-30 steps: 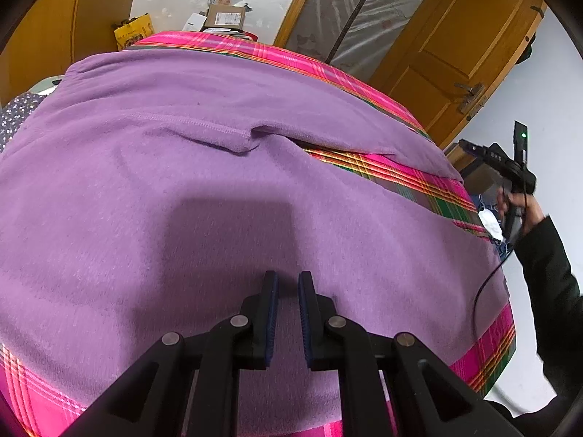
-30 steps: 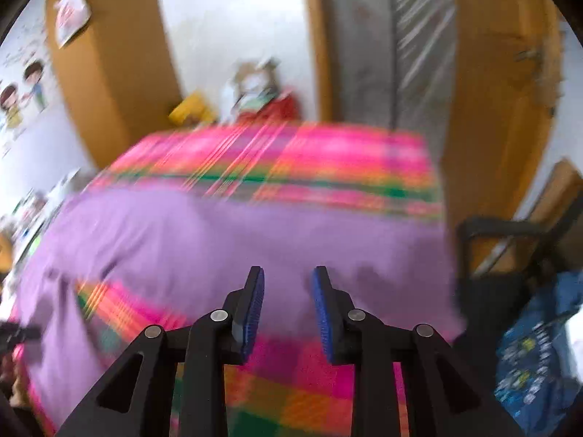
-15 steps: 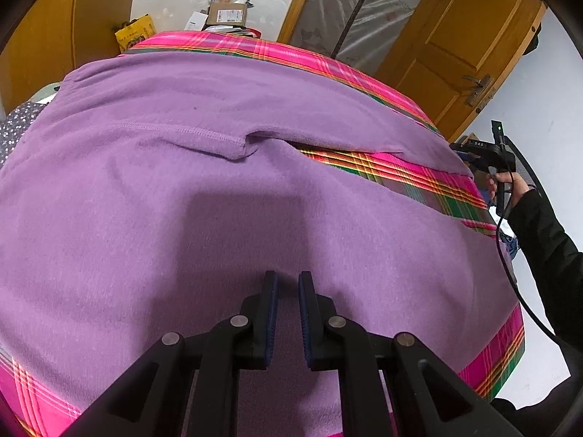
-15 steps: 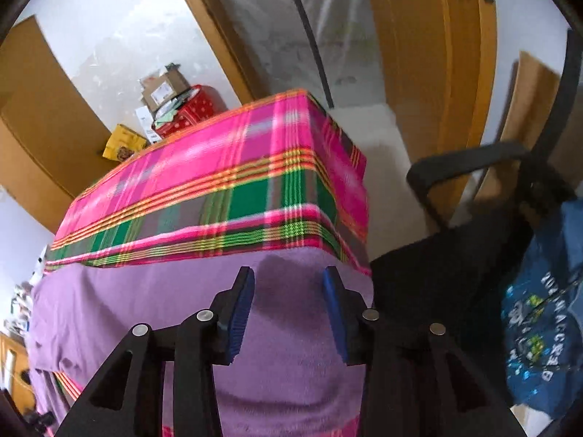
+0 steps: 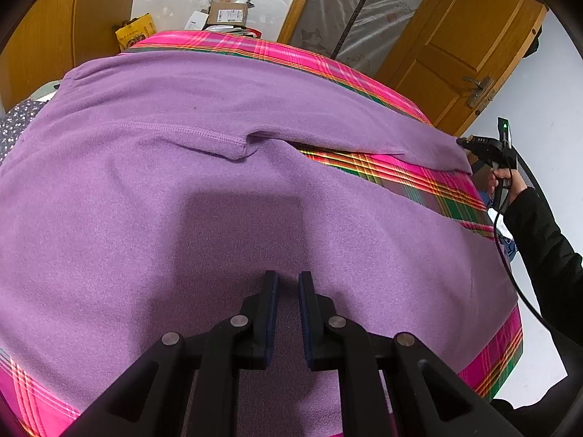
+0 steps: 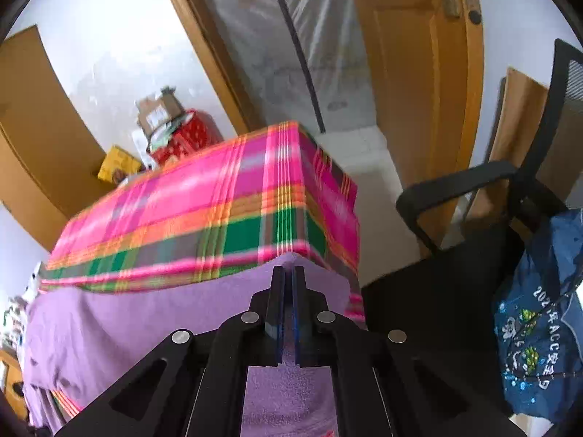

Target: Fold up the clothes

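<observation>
1. Purple fleece garment (image 5: 153, 196): spread flat over most of the table, one long part running toward the far right corner, a stitched hem visible across the middle

2. Plaid tablecloth (image 5: 411, 178): pink, green and orange; covers the table, showing in a wedge between two parts of the garment and along the edges

3. Left gripper (image 5: 288, 280): low over the near part of the garment, jaws narrow with a small gap; purple cloth lies between the pads, but whether they pinch it cannot be told

4. Right gripper (image 6: 289, 273): jaws closed together at the garment's end by the table corner, purple cloth showing between the pads; seen from the left wrist view at the far right edge (image 5: 464, 144), touching the garment's tip

5. Person's hand (image 5: 504, 178) and black sleeve (image 5: 546, 255): on the right gripper's handle

6. Black chair (image 6: 455, 189): beside the table corner, a blue printed bag (image 6: 535, 335) on it

7. Cardboard box (image 5: 227, 14): beyond the far edge of the table
</observation>
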A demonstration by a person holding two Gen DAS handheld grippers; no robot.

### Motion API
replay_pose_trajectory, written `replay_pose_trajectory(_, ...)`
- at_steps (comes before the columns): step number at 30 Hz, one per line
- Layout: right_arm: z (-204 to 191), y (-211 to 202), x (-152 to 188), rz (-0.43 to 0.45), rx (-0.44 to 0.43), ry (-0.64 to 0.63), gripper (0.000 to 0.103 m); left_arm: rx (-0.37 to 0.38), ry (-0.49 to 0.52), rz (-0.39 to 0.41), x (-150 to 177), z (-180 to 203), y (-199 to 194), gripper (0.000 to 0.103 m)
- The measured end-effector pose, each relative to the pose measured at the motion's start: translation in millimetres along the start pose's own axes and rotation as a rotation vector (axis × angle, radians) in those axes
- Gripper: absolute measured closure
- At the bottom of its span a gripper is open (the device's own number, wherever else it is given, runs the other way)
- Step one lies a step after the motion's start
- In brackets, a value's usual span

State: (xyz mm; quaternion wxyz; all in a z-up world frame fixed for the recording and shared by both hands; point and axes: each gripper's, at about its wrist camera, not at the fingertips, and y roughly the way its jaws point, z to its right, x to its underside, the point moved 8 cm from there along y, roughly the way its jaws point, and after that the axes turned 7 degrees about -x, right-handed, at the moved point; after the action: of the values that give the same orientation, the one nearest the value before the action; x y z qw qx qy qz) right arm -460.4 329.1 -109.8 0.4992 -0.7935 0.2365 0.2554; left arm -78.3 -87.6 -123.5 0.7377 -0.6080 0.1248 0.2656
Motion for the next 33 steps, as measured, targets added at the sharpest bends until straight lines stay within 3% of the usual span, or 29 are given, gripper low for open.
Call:
replay_pose_trajectory(5,9.8,2.8,-1.9,-0.012,0.05,0.027,0.098,0.002,-0.001,0.002,-0.4,-0.6,0.4,0.092)
replay_pose_trajectory(8,20.1,8.0,8.7,-0.051,0.067,0.074,0.093,0.004,-0.001,0.003,-0.5,-0.5,0.6,0.092)
replay_pose_trajectory(9,22.4,4.9,10.5,-0.041,0.064,0.088,0.086,0.005,-0.001,0.004,-0.6,-0.5,0.6,0.092)
replay_pose_trajectory(10,24.8,-0.5,12.2,-0.024,0.051,0.108,0.074,0.005,0.0,0.005,-0.6,-0.3,0.6,0.092)
replay_pose_trajectory(11,27.7,-5.9,14.4,-0.012,0.041,0.132,0.069,0.005,0.0,0.006,-0.6,-0.2,0.6,0.092)
replay_pose_trajectory(17,23.8,-26.3,42.2,-0.055,-0.123,0.25,0.068,0.003,0.0,0.017,0.1,0.4,1.3,0.092)
replay_pose_trajectory(18,15.7,-26.0,49.5,-0.079,-0.144,0.227,0.068,0.002,0.001,0.018,0.4,0.5,1.3,0.092)
replay_pose_trajectory(21,1.3,-25.0,67.5,-0.132,-0.088,0.107,0.066,0.001,0.002,0.017,1.4,1.2,0.4,0.092)
replay_pose_trajectory(24,5.5,-30.6,71.3,-0.155,-0.049,0.084,0.068,0.003,0.003,0.018,3.1,1.0,-1.1,0.092)
replay_pose_trajectory(26,6.9,-38.0,69.5,-0.165,0.037,0.037,0.068,0.003,0.005,0.019,3.6,1.1,-1.8,0.092)
replay_pose_trajectory(28,1.2,-44.8,67.1,-0.159,0.103,-0.016,0.067,0.003,0.003,0.019,4.2,1.3,-2.4,0.092)
replay_pose_trajectory(33,-65.1,-67.1,66.1,-0.07,0.068,-0.187,0.067,0.015,-0.002,0.01,5.3,1.5,-4.3,0.092)
